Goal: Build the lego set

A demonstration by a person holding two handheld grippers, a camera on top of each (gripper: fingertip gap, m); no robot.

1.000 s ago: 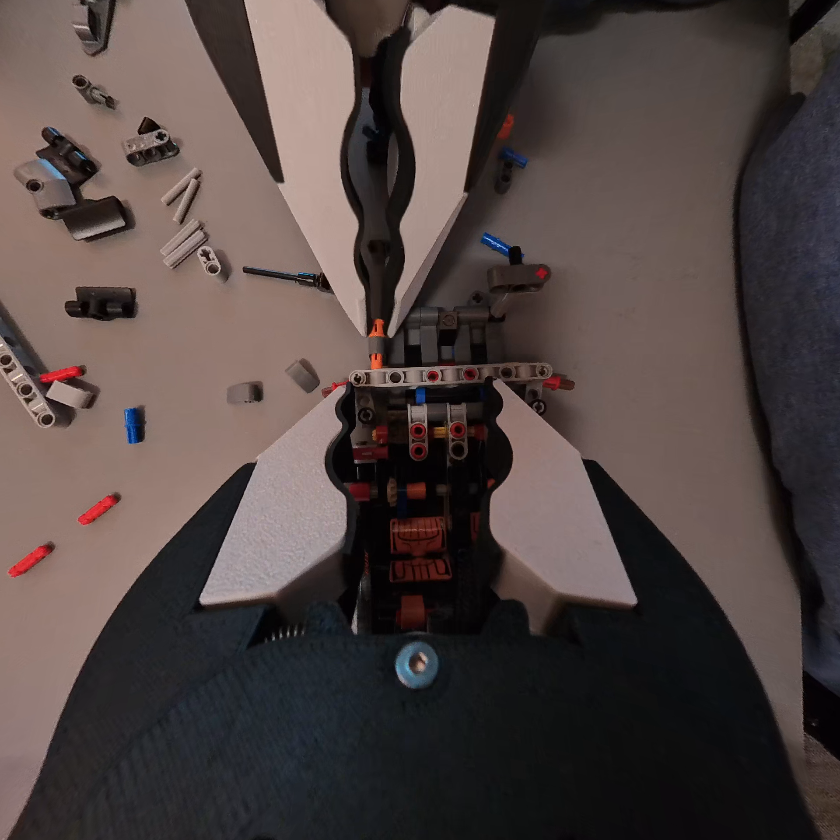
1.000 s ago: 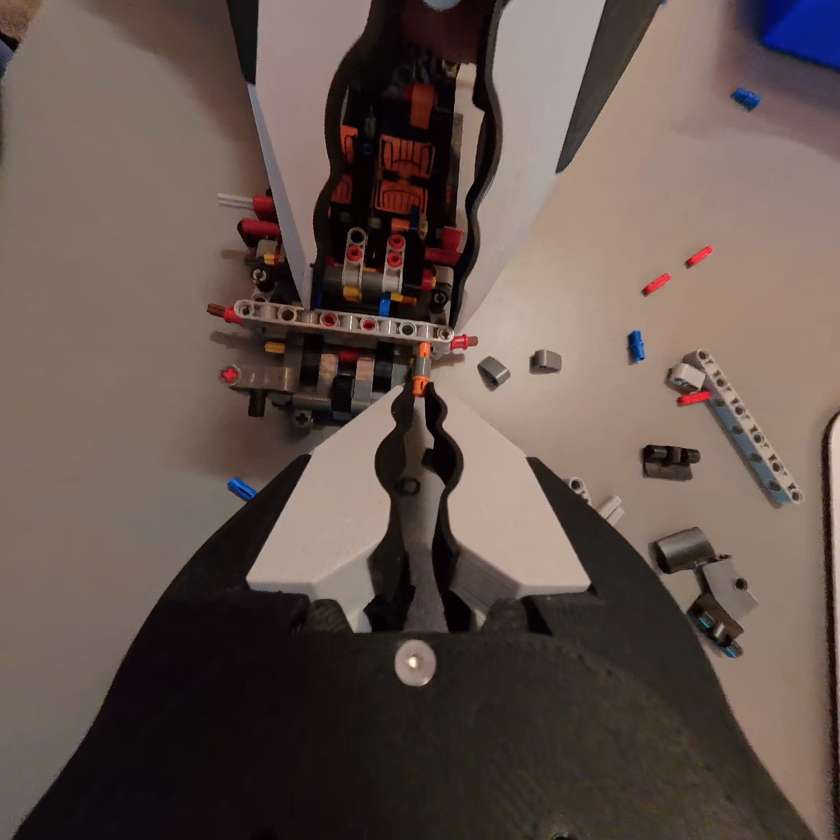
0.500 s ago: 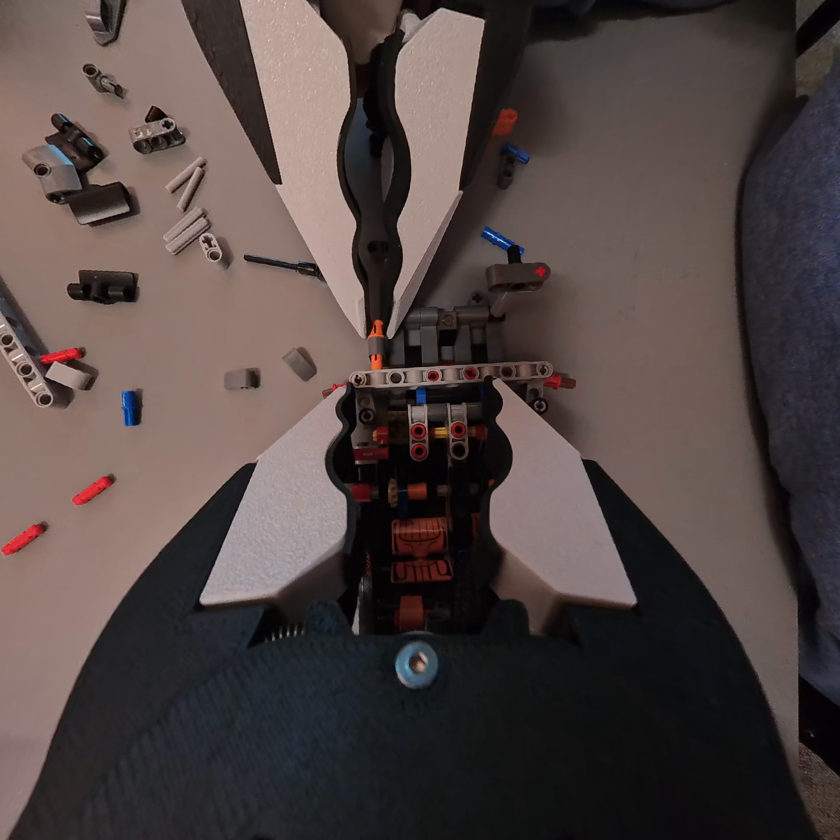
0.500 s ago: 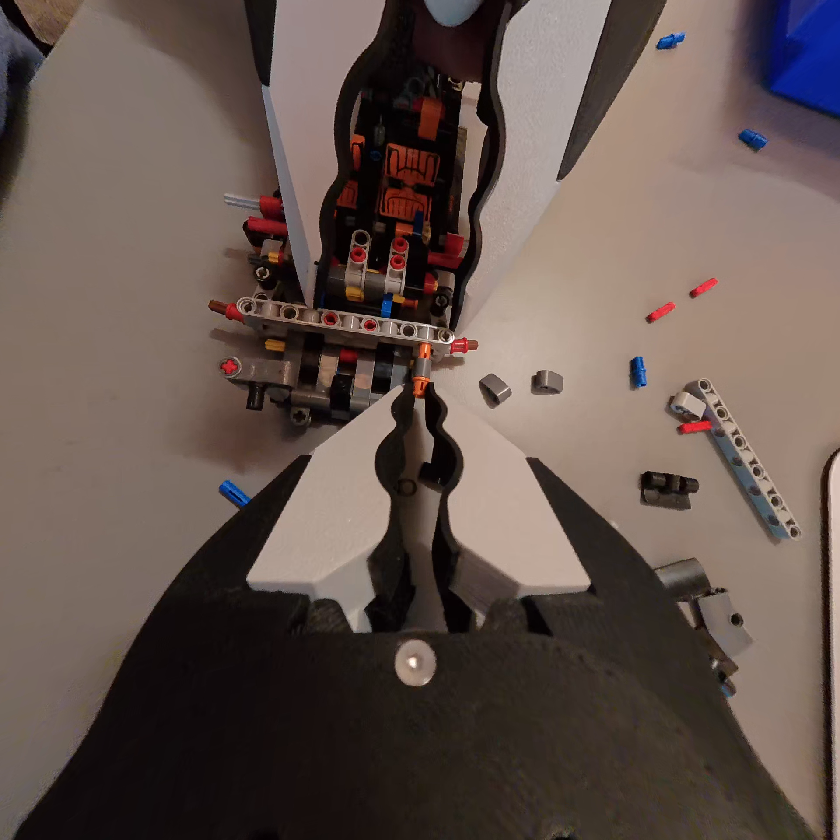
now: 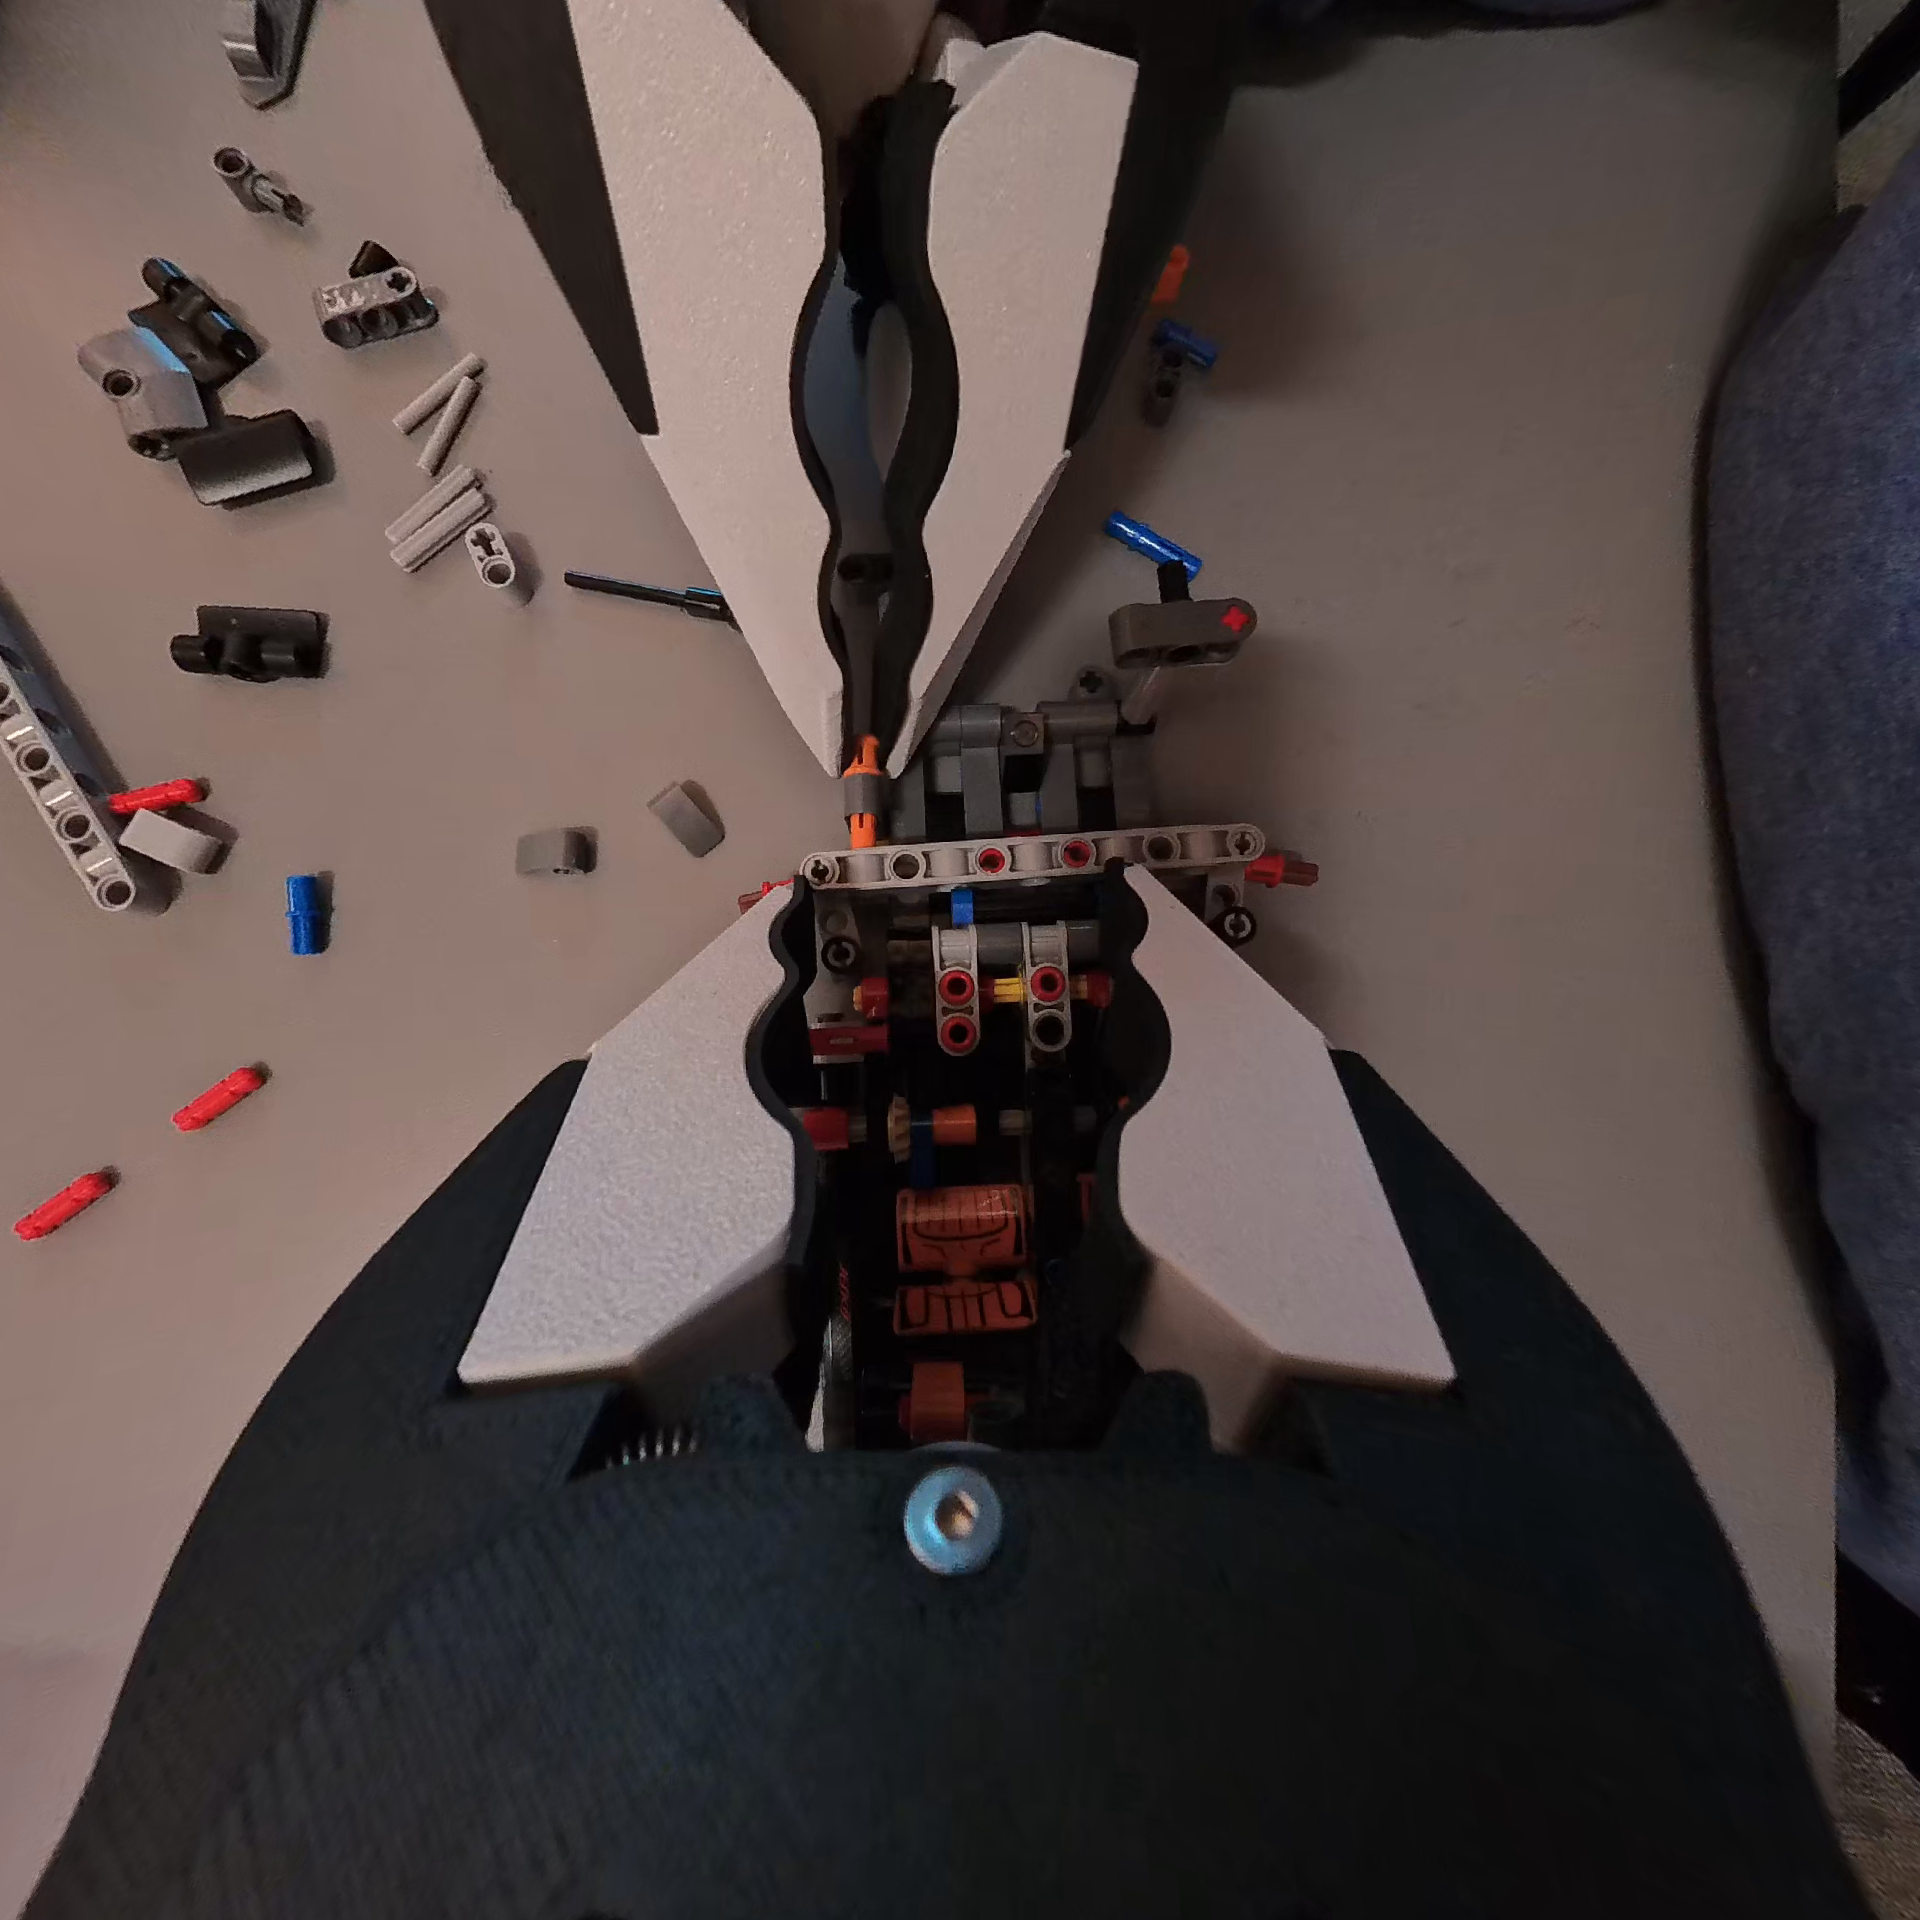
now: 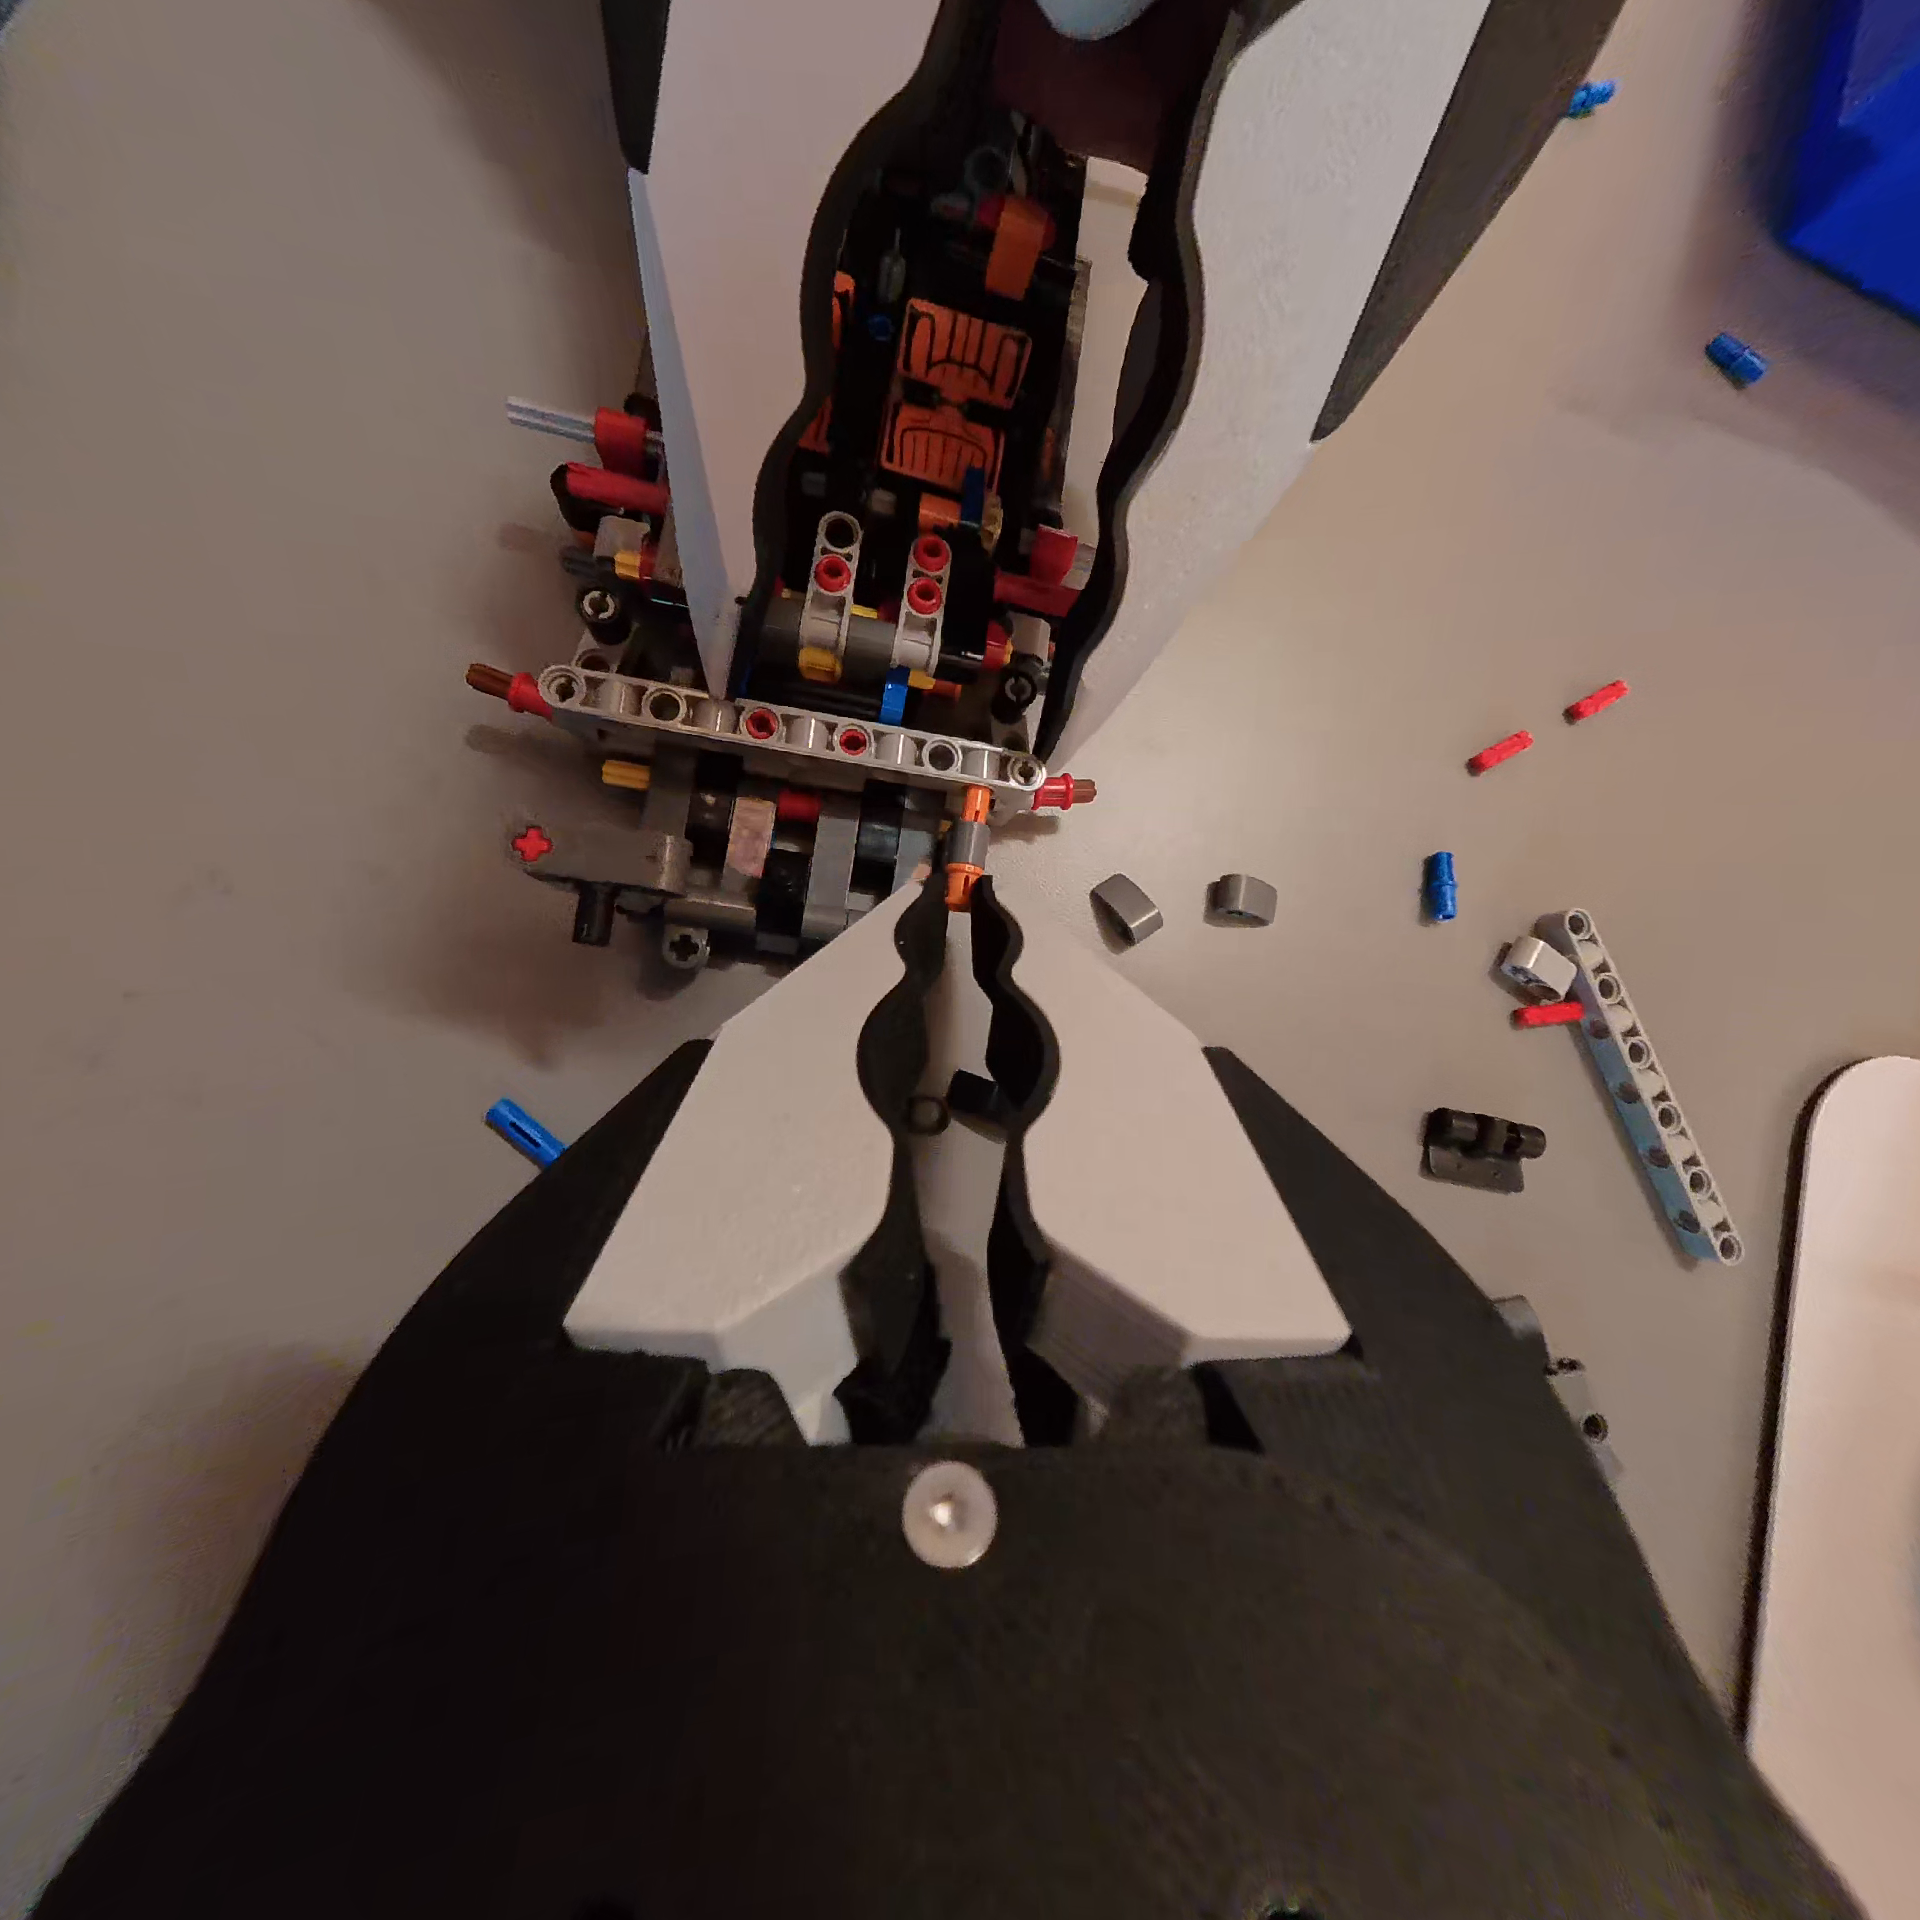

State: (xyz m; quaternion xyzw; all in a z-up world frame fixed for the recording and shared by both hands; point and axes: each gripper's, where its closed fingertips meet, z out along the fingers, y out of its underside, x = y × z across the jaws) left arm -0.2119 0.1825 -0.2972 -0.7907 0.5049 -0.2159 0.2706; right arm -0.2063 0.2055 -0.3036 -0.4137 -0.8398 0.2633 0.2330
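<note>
Model's rear [image 5: 961, 1382] hidden — grey beam [image 5: 52, 779] cut off.

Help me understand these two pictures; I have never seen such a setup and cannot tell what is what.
No robot here: a person holds two hand-held gripping tools, each with a camera looking along its fingers. The left wrist view shows the left tool clamped around the half-built lego model. The right wrist view shows the right tool pinching a small orange and grey pin at the model's long grey beam. Loose red, blue and grey pieces, like this blue pin, lie scattered on the table.
</note>
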